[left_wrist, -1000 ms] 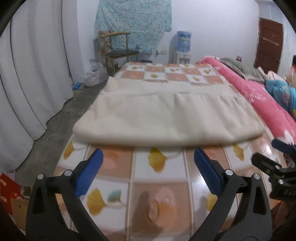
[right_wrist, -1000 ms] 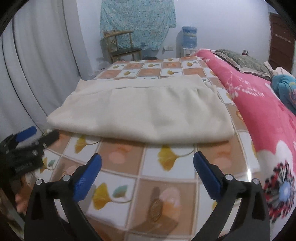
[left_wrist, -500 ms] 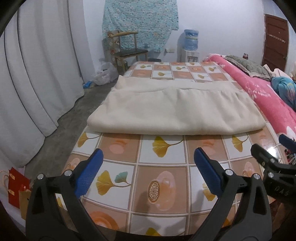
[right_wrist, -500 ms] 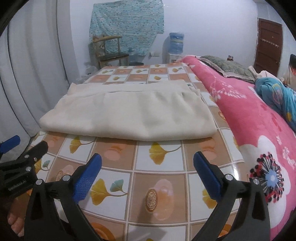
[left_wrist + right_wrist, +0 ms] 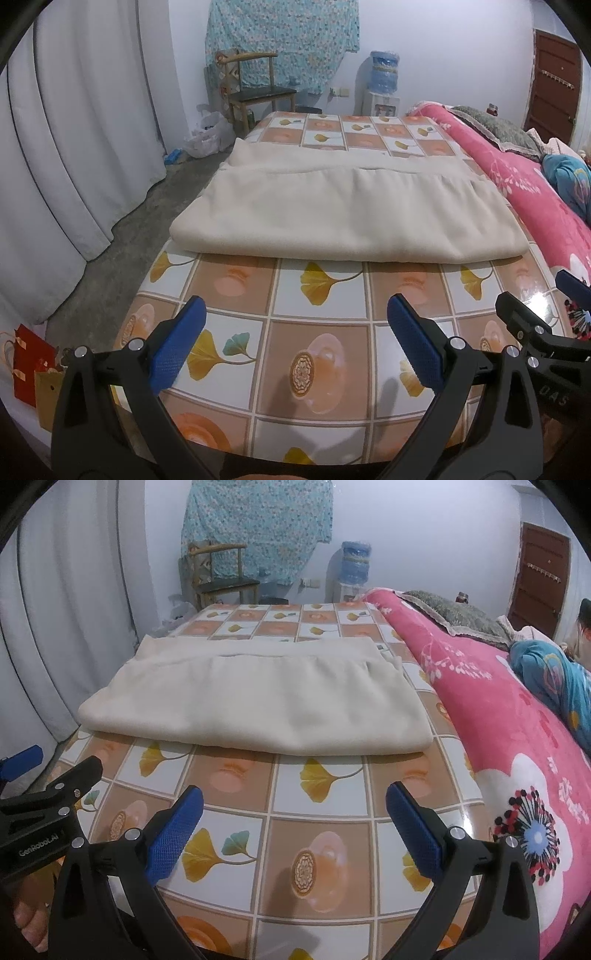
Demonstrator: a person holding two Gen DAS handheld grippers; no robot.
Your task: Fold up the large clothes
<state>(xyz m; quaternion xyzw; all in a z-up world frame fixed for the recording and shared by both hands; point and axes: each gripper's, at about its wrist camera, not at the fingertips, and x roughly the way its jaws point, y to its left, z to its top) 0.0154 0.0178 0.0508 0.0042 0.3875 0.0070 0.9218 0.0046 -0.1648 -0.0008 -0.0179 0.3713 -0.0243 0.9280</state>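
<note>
My left gripper [image 5: 295, 343] is held low over the near end of a table covered in a glossy oilcloth [image 5: 321, 295] printed with orange squares and yellow ginkgo leaves. Its blue-padded jaws are spread wide, with nothing between them. My right gripper [image 5: 295, 825] sits just beside it, also spread wide and holding nothing; from the left camera its black frame shows at 3 o'clock.

The folded cream garment [image 5: 347, 218] lies flat on the oilcloth at 12 o'clock, well apart from both grippers. Its thick folded edge faces me and a narrower layer shows along its far side. In the right view the same garment [image 5: 258, 705] spans most of the table's width.

A pink floral blanket [image 5: 517, 731] lies at 2 o'clock, touching the table's right edge. A wooden chair [image 5: 258, 92] and a water dispenser [image 5: 384, 85] stand against the far wall, and white curtains [image 5: 74, 147] hang at 9 o'clock.
</note>
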